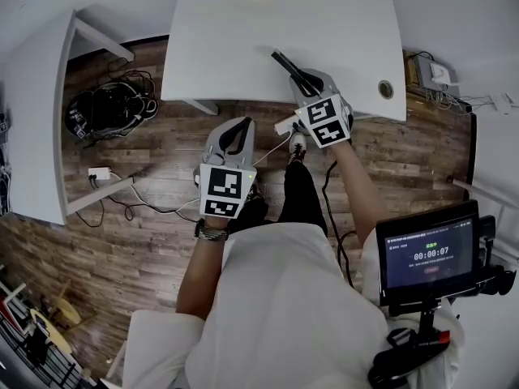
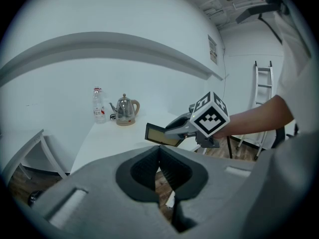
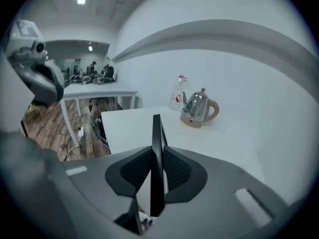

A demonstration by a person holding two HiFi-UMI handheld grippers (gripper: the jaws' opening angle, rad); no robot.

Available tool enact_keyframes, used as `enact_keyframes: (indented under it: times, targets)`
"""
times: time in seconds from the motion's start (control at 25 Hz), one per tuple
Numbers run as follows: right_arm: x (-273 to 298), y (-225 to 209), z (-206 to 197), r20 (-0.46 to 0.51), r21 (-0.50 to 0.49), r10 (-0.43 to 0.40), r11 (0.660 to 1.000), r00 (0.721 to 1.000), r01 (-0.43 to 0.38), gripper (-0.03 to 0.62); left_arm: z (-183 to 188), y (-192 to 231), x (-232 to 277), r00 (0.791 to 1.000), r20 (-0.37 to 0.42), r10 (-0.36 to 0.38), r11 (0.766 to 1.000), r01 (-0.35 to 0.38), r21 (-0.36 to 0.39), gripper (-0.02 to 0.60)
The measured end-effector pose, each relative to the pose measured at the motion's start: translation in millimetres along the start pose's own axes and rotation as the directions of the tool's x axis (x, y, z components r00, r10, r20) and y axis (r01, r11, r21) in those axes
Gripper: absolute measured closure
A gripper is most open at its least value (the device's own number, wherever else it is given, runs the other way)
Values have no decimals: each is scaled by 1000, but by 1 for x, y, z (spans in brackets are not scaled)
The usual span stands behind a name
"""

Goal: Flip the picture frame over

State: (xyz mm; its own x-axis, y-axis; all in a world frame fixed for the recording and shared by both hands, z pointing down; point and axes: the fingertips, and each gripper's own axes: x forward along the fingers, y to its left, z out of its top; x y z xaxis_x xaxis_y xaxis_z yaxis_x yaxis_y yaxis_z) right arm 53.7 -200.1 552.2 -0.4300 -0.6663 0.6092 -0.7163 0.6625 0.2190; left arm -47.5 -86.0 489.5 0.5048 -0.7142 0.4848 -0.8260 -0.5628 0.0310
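Right gripper (image 1: 302, 83) clamps the picture frame (image 3: 156, 148) by its edge, in the air above the near side of the table (image 1: 243, 47); left gripper (image 1: 235, 134) is closed and empty; flip seems half done; next, tilt it over, lay it flat.

timer reading 00:00:07 on the monitor screen (image 1: 427, 254), other print illegible

Thin black picture frame (image 3: 156, 138), aloft, edge-up

Empty left tongs (image 2: 159, 156) closed; right tongs (image 3: 157, 156) clamp picture frame (image 3: 156, 128).
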Motion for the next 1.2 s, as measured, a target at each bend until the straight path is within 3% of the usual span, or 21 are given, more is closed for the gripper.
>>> enact_keyframes:
  times: [0.24, 0.52, 0.6, 0.84, 1.08, 1.2]
  targets:
    - [-8, -12, 6, 90, 288, 35, 956, 995, -60, 519, 2, 0, 3, 1000, 5, -10, 1000, 10, -6, 578]
    - [-18, -25, 9, 199, 561, 47, 814, 979, -153, 519, 5, 0, 4, 1000, 5, -23, 1000, 23, -8, 578]
    - [-17, -30, 9, 209, 577, 35, 803, 977, -152, 519, 6, 2, 6, 1000, 7, -24, 1000, 24, -9, 578]
    - [-16, -31, -4, 172, 510, 27, 853, 985, -113, 520, 6, 0, 9, 999, 11, -37, 999, 37, -12, 578]
    - [1, -88, -20, 192, 601, 58, 783, 980, -164, 520, 31, -2, 58, 999, -22, -49, 998, 49, -30, 578]
    - [7, -98, -27, 186, 604, 84, 776, 979, -181, 519, 37, 1, 67, 998, -30, -47, 998, 46, -34, 578]
